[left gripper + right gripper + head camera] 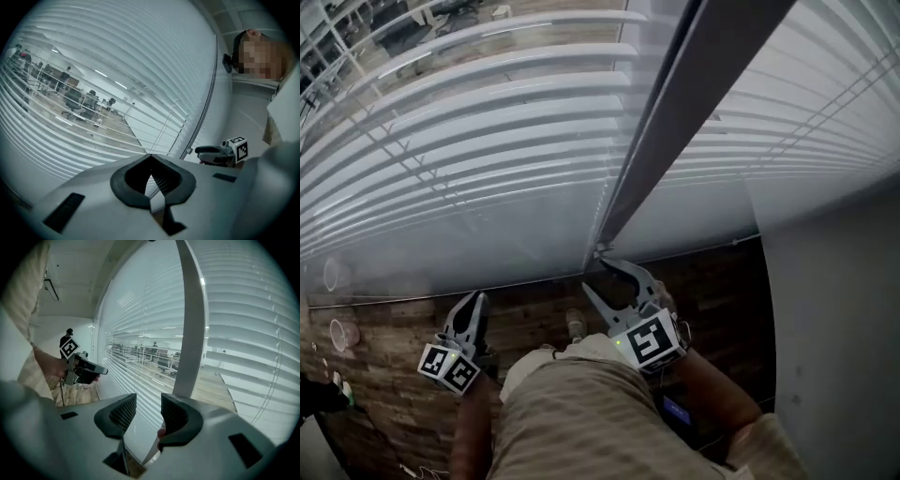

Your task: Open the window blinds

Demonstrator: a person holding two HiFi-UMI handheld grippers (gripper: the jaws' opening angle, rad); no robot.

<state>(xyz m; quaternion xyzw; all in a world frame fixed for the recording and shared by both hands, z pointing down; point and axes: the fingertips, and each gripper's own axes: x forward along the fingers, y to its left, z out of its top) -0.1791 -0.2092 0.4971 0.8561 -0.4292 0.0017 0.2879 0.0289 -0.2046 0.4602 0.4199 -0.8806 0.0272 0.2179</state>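
Thin white slatted blinds (487, 141) are judged light, bendable, best taken by the hanging cord (137, 371); right gripper (594, 275) held agape, left gripper (473, 302) closed, both empty.

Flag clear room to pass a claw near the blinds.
Free: the floor between left claw and right claw, and again between right claw and the white wall. Crowded: the mullion base, where the open right claw sits close.
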